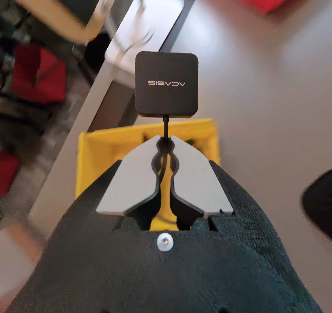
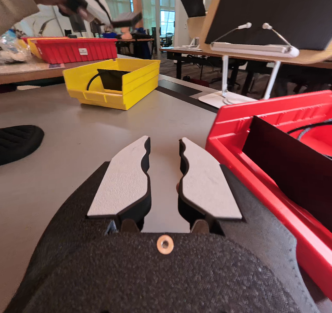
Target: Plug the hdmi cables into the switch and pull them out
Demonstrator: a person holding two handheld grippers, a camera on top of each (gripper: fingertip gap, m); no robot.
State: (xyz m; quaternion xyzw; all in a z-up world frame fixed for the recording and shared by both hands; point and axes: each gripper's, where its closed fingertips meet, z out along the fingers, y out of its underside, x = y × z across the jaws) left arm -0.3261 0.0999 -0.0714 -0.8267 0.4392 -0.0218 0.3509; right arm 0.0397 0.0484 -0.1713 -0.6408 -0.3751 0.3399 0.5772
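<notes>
The left hand-held gripper (image 1: 165, 139) is up in the air, pointing steeply down, its fingers pinched together on a thin black cable (image 1: 165, 127). The switch (image 1: 166, 84), a flat black square box, dangles from that cable just past the fingertips, hanging over the yellow bin (image 1: 195, 128) and the worktop (image 1: 251, 89) near its edge. From the right wrist view the same pair shows blurred at upper left: the left hand-held gripper (image 2: 100, 4) tilts down with the switch (image 2: 126, 20) high above the yellow bin (image 2: 140, 81).

The right hand-held gripper (image 2: 164, 141) sits low and level over the worktop (image 2: 89, 142), fingers apart with nothing between them, only bare grey surface in the gap. It points across toward the far edge. A red bin (image 2: 251, 169) lies just beside it on the right, with a dark divider and cable loops inside. A black pad (image 2: 18, 141) lies on the worktop off to the left.
</notes>
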